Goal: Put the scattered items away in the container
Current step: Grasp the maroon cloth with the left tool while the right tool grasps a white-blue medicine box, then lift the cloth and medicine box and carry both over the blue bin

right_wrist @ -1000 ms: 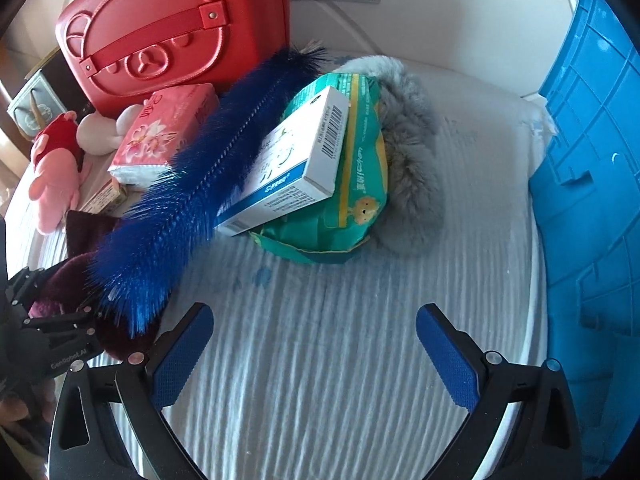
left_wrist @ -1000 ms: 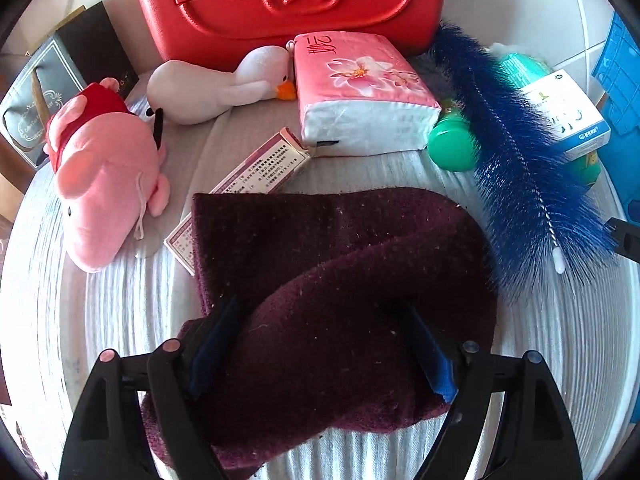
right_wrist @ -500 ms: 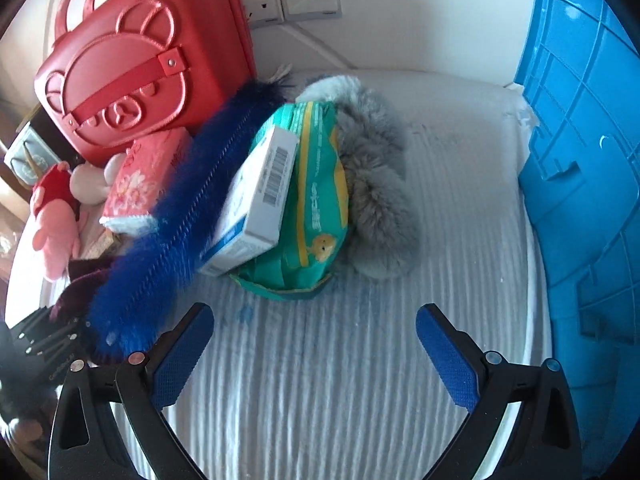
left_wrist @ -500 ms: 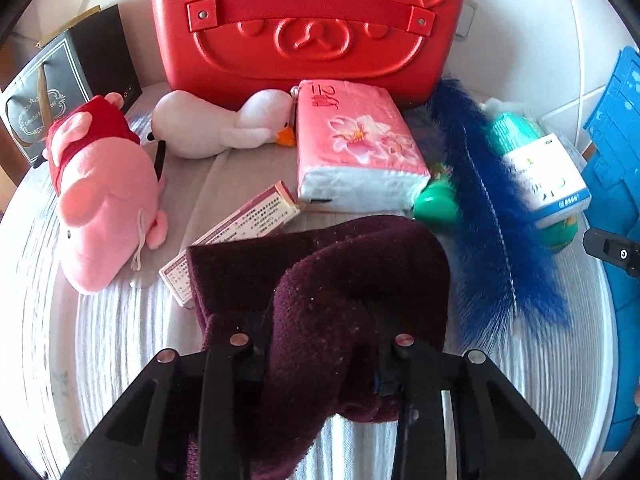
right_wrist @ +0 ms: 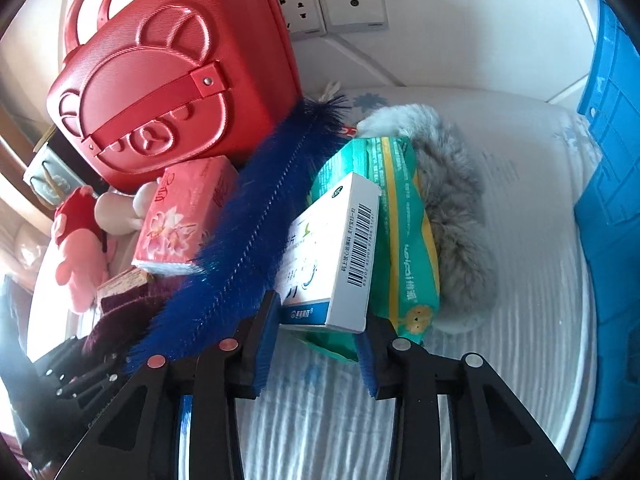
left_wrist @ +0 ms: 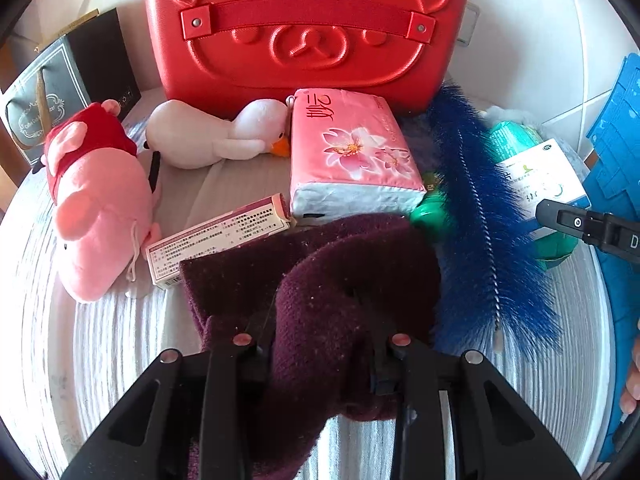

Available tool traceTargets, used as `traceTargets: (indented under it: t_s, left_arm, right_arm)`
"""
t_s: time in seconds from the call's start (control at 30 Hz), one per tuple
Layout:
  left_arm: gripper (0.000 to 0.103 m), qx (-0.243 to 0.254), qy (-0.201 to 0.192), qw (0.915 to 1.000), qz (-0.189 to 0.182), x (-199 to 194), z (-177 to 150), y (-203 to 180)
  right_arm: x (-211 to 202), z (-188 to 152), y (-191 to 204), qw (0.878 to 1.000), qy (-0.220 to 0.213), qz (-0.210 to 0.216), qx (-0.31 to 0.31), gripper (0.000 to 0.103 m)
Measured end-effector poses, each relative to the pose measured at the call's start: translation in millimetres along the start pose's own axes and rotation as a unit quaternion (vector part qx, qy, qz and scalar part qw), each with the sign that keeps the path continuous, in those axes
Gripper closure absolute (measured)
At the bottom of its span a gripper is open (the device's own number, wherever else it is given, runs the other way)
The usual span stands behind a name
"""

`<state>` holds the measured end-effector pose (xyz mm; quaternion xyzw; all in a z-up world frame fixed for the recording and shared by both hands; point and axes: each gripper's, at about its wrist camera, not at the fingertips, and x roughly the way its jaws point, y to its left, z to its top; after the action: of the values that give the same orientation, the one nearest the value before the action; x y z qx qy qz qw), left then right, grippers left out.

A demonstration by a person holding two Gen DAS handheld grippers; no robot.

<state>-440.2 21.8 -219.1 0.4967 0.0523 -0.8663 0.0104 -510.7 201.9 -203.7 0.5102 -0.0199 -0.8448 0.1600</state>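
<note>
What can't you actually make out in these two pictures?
- Left wrist view: the left tongs tips, buried in the maroon cloth they pinch.
- Both views: the blue crate, cut off by the right edge; its inside is unseen.
- Right wrist view: what the green pack holds; print too small.
- Right wrist view: whether the right tongs press the white box.

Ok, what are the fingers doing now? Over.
Left gripper shut on maroon cloth. Right gripper closing around white box. Blue crate rightward, unobstructed.
</note>
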Motion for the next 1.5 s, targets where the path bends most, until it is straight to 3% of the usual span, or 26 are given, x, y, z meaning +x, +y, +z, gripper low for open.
traceTargets:
  t_s: [0.17, 0.43, 0.87, 1.2, 1.5]
  left_arm:
    - [0.074, -0.004, -0.023, 0.9997, 0.002, -39, -2, -6]
    - [0.074, -0.003, -0.079, 0.9969, 0.008, -121, -18, -9]
    - [0.074, -0.015, -0.162, 0.9864, 0.025, -270, -66, -36]
    - [0.074, -0.024, -0.194, 0.9794, 0.048, -328, -108, -65]
    - [0.074, 0.014, -0.229, 0.9732, 0.013, -376, -125, -86]
  right_arm:
    - [-24, -9, 15, 0.999, -0.019, 0.0, -0.029, 0.085]
    - [-87, -35, 31, 0.998, -0.046, 0.009, -0.052, 0.086]
    - [-232, -93, 61, 0.986, -0.123, 0.012, -0.113, 0.086]
    - [-305, -128, 61, 0.975, -0.161, 0.025, -0.153, 0.086]
    - [-369, -159, 57, 0.97, -0.203, 0.0, -0.134, 0.086]
